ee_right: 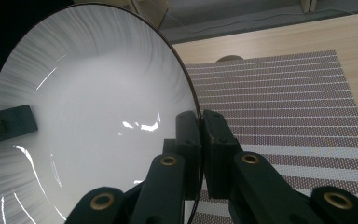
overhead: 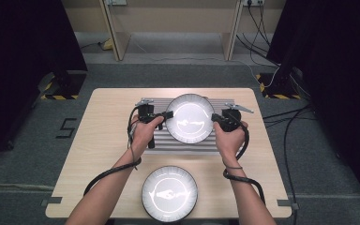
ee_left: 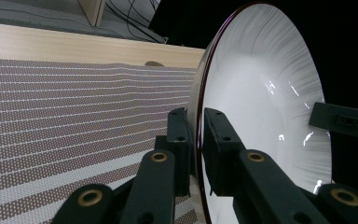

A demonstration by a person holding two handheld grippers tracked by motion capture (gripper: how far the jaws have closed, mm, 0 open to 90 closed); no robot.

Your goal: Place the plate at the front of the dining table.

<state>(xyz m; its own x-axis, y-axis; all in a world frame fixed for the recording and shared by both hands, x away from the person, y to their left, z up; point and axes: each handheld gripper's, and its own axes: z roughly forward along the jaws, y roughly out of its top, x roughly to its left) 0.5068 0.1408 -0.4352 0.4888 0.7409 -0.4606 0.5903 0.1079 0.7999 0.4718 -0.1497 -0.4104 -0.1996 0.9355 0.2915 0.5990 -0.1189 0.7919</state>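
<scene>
Gripping plate point(overhead: 190, 118), both claws, above placemat point(overhead: 222, 141)

A round white plate point(overhead: 190, 118) with a dark rim and fine grey streaks fanning toward its edge is hanging above a striped grey placemat point(overhead: 161, 146) at the table's far middle, gripped at opposite edges and not resting on the mat. Its glossy face is turning up toward the high view, catching bright reflections.
</scene>
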